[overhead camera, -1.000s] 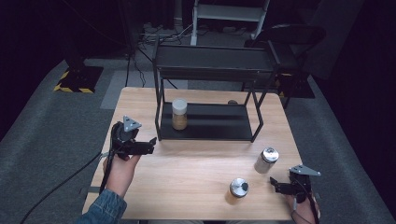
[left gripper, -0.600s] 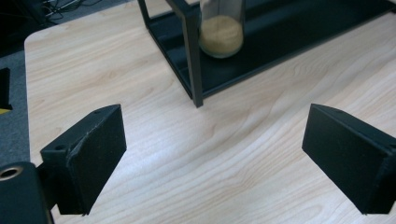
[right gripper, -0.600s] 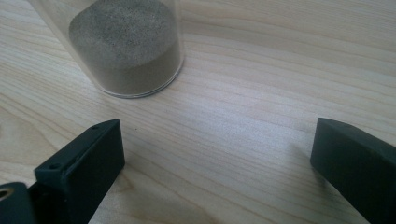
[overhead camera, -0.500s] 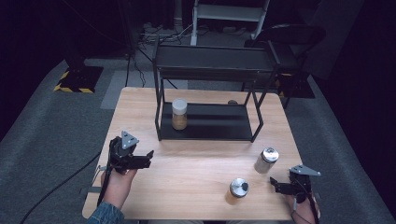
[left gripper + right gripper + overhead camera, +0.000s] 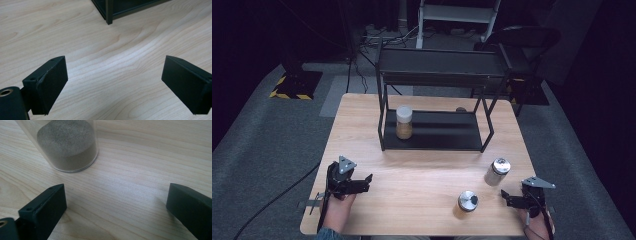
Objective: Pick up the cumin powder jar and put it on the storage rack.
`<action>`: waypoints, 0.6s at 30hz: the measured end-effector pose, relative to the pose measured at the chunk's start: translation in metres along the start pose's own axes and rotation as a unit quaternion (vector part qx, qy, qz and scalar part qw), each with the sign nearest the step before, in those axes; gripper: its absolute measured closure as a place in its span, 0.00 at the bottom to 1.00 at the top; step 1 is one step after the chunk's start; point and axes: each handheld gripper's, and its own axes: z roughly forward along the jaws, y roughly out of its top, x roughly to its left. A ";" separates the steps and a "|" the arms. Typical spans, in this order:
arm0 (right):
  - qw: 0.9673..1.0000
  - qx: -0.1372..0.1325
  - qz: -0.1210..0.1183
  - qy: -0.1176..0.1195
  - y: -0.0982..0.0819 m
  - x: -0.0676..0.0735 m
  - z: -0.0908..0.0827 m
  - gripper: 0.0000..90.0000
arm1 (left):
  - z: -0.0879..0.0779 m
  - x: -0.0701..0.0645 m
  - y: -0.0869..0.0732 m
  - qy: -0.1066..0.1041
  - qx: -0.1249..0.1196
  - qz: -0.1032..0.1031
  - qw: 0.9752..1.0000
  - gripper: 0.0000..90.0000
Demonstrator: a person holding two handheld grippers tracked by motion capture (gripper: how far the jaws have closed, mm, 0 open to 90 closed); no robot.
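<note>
jaws of the right gripper (image 5: 512,199) are held apart, empty, aimed at the near jar (image 5: 467,204) on the table (image 5: 422,175); the left gripper (image 5: 362,183) is likewise parted, kept low and clear

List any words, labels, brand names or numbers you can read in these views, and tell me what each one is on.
None can be read.
Jar on the shelf: white lid, brown contents, no label visible.
Two silver-lidded jars on the table: lids and sides plain at this size.
Jar ahead of the right tongs: clear wall, no print.
Yellow-and-black striped mat on the floor: a hazard pattern, no lettering.
Left tongs: plain black pads.
</note>
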 end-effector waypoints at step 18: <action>1.000 0.000 0.000 0.000 0.000 0.000 0.000 0.03 | 0.025 0.008 -0.037 0.009 0.018 -0.001 1.000 0.07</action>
